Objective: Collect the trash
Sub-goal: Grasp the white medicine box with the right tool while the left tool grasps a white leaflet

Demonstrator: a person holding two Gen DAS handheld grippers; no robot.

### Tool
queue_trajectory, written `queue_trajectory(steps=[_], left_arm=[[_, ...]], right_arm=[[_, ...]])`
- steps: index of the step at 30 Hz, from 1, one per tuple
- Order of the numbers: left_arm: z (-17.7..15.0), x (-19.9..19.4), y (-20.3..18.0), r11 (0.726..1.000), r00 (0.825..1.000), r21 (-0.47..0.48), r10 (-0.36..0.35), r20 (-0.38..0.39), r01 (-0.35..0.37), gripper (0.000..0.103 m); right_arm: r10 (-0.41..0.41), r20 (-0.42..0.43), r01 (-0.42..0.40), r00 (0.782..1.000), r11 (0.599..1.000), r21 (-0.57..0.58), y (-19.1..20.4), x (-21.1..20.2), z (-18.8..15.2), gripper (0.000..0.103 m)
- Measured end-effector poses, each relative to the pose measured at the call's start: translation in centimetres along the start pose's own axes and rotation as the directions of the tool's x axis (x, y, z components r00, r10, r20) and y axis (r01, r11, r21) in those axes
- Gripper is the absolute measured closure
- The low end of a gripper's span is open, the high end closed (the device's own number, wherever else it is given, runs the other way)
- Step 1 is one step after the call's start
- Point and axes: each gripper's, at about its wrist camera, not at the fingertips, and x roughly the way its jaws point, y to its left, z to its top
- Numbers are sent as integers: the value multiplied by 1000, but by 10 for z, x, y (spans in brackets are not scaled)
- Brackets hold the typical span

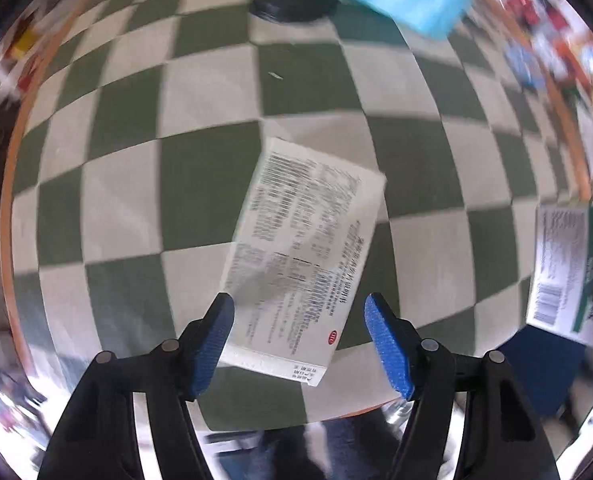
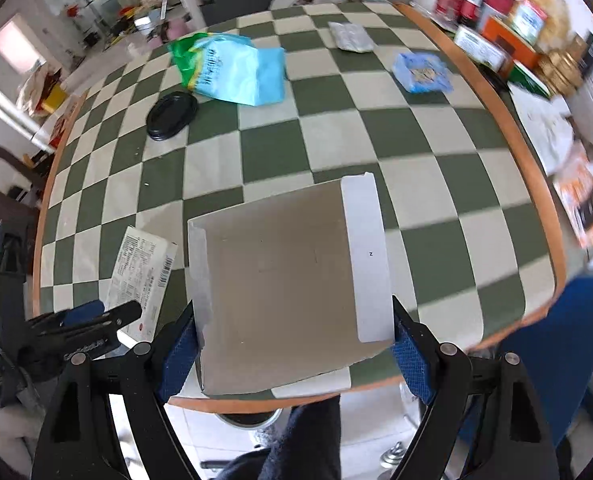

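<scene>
Green-and-cream checkered tabletop (image 2: pixel 328 136) with an orange rim fills both wrist views; left view is motion-blurred.

Right gripper (image 2: pixel 294 344): blue pads pressed on both side walls of an open grey cardboard box (image 2: pixel 280 280), open side up toward the camera. One white flap stands along its right edge. Box sits over the near edge of the table, grasped. Whether its underside touches the cloth: cannot tell.

Left gripper (image 1: pixel 298 344): jaws spread, nothing clamped. A flat white printed carton (image 1: pixel 300 248) lies on the cloth beneath and between the fingers; pads stand clear of its sides. In the right view the same carton lies just left of the box, near the table's left edge.

Further out on the table: a crumpled blue-and-green plastic bag (image 2: pixel 232 70), a black round lid (image 2: pixel 171 115) just left of and nearer than it, a small blue packet (image 2: pixel 422 72), and a silver blister pack (image 2: pixel 350 36) toward the far edge.

Cans and boxes crowd a shelf at right. A person's dark trouser leg (image 2: pixel 304 436) shows below the table edge.
</scene>
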Motion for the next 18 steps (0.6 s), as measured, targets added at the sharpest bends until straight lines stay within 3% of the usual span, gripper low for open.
queue_trajectory(steps=[3, 6, 7, 9, 11, 12, 13, 14, 16, 18], left_arm=[[13, 6, -17, 990, 997, 113, 80, 1, -80, 29], [28, 15, -17, 982, 989, 125, 147, -5, -145, 28], [32, 21, -14, 983, 989, 113, 148, -24, -144, 27], [39, 26, -1, 991, 992, 60, 119, -46, -116, 17], [43, 26, 10, 998, 997, 5, 61, -55, -61, 21], [44, 25, 13, 997, 996, -9, 74, -50, -75, 21], [44, 23, 16, 996, 996, -20, 83, -45, -84, 34], [44, 20, 19, 997, 997, -36, 62, -41, -64, 38], [44, 14, 25, 995, 998, -78, 52, -31, -54, 77], [42, 7, 31, 993, 1000, -121, 14, -24, -17, 86]], right_arm=[[19, -30, -19, 999, 1000, 14, -3, 7, -1, 17], [33, -53, -32, 998, 999, 10, -6, 17, 7, 17], [39, -61, -39, 997, 999, 12, -7, 21, 11, 17], [64, -66, -63, 996, 998, 15, -9, 26, 17, 17], [75, -70, -75, 995, 997, 14, -11, 32, 22, 17], [85, -78, -83, 993, 996, 19, -12, 36, 24, 17], [94, -87, -93, 992, 995, 24, -13, 40, 25, 17], [104, -100, -102, 990, 994, 27, -13, 45, 27, 17], [106, -110, -104, 988, 994, 23, -13, 49, 30, 17], [109, -116, -109, 987, 994, 9, -10, 52, 31, 17]])
